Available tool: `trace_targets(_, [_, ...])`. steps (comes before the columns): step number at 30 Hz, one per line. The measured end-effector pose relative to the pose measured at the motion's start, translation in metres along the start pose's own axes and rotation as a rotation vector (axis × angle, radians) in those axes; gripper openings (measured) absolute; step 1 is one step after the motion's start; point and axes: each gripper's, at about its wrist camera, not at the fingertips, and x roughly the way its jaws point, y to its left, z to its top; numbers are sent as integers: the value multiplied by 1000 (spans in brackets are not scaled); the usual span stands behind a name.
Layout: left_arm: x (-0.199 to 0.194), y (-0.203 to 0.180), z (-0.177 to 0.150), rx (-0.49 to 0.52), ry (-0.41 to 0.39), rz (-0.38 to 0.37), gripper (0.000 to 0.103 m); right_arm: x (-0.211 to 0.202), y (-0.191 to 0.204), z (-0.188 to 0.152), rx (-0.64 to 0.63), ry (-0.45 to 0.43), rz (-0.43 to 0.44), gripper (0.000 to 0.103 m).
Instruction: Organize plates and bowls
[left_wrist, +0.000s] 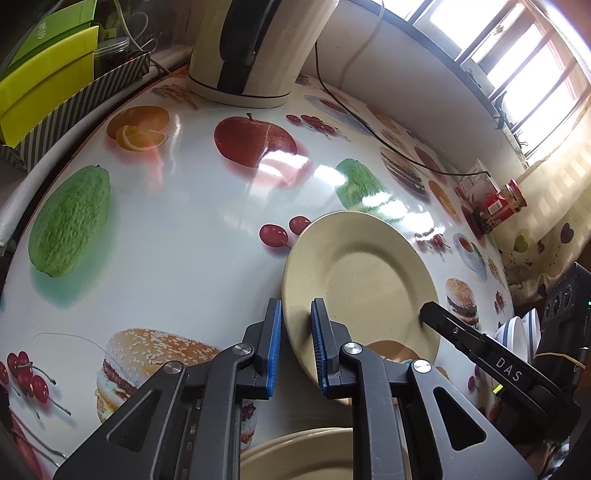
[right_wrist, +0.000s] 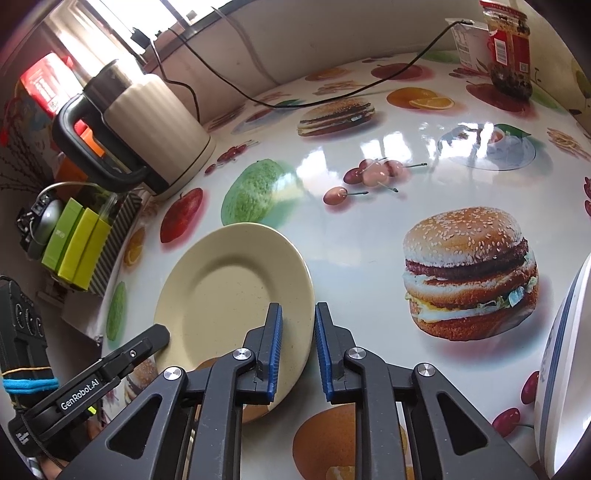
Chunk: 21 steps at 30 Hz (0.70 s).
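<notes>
A beige plate (left_wrist: 369, 280) (right_wrist: 236, 288) is held tilted above the fruit-and-burger printed table (left_wrist: 184, 206) (right_wrist: 369, 229). My left gripper (left_wrist: 297, 317) straddles the plate's left rim, one blue pad on each side, jaws partly closed with a narrow gap. My right gripper (right_wrist: 298, 321) straddles the opposite rim the same way. The right gripper's finger shows in the left wrist view (left_wrist: 436, 314); the left gripper's finger shows in the right wrist view (right_wrist: 155, 334). A second beige plate (left_wrist: 306, 454) lies below the left gripper. White bowls with blue rims (left_wrist: 517, 332) (right_wrist: 565, 369) stand at the right.
A cream electric kettle (left_wrist: 255, 48) (right_wrist: 144, 129) with a black cord stands at the back. Green boxes in a striped holder (left_wrist: 48, 74) (right_wrist: 81, 243) sit at the left. A red-labelled jar (left_wrist: 502, 203) (right_wrist: 509, 44) and a carton stand near the wall.
</notes>
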Motion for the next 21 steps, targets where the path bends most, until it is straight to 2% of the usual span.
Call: trace_targets(21, [-12,-4,-1,8,-28,1,16,-10,-1,-2,1,-11,35,18])
